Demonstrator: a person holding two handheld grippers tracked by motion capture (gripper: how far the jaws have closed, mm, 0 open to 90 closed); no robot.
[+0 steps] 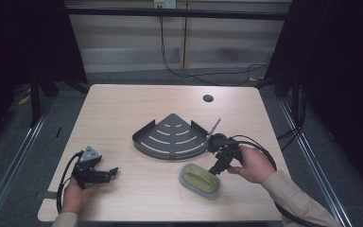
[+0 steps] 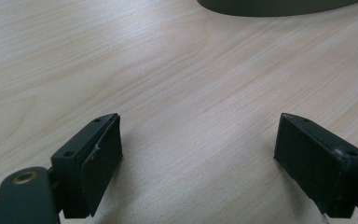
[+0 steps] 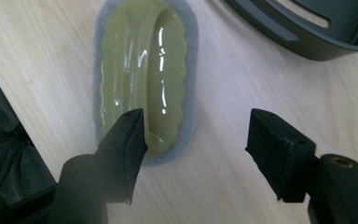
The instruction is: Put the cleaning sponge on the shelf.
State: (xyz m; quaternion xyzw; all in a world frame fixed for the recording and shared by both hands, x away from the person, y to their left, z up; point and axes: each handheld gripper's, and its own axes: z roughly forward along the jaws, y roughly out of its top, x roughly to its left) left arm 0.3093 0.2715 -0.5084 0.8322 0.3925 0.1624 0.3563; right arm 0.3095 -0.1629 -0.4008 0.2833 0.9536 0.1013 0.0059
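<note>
**Right hand-held gripper over the scrubber; corner shelf tray empty**

Desk (image 1: 123,109): light wood top. Three things lie on it.

Corner shelf tray (image 1: 172,137): dark, fan-shaped, slotted floor with a low rim all round. It sits near the middle of the desk, curved edge toward the person. Nothing lies inside it. A thin grey rod (image 1: 214,127) rests just beside its right corner; whether the two touch, I cannot tell.

Scrubber (image 1: 200,179): oval, grey pad underneath, glossy yellow-green handle on top. It lies flat on the desk, in front of the tray and a little to its right, apart from the rim. In the right gripper view the scrubber (image 3: 144,79) fills the upper left, with the tray's edge (image 3: 303,32) at top right.

Right hand-held gripper (image 1: 216,169): held in the right hand (image 1: 253,163), tips just at the scrubber's upper right end. Jaws stand moderately apart; one overlaps the scrubber's near end in its own view, the other is over bare wood. Nothing is gripped.

Left hand-held gripper (image 1: 112,172): held low over the desk at the left, well apart from the tray and scrubber. Jaws are wide, with bare wood between them.
</note>
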